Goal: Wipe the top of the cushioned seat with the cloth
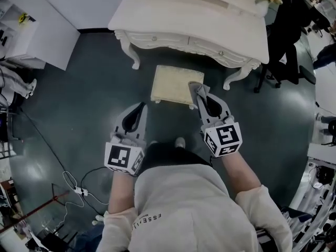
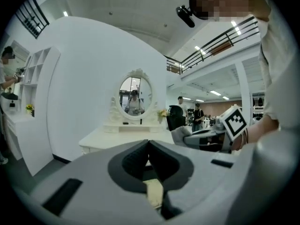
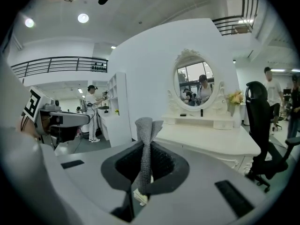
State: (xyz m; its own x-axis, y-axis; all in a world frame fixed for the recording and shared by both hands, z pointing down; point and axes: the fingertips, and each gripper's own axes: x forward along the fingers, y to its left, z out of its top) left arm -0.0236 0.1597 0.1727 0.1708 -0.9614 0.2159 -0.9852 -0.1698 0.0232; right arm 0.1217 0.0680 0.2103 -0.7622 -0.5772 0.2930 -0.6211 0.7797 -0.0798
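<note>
Down on the dark floor (image 1: 79, 104) sits the cushioned seat (image 1: 170, 84). Right tongs (image 1: 202, 96) pinch a skinny twist of cloth (image 3: 144, 139) over its near corner; left tongs (image 1: 140, 109) are pressed together, empty. Bunched like that, it'll probably slip or wipe just a stripe.

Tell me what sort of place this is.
Probably a large open workspace staging a bedroom corner: a white dressing table, oval mirror and cushioned seat, with a railed mezzanine and office chair around.
</note>
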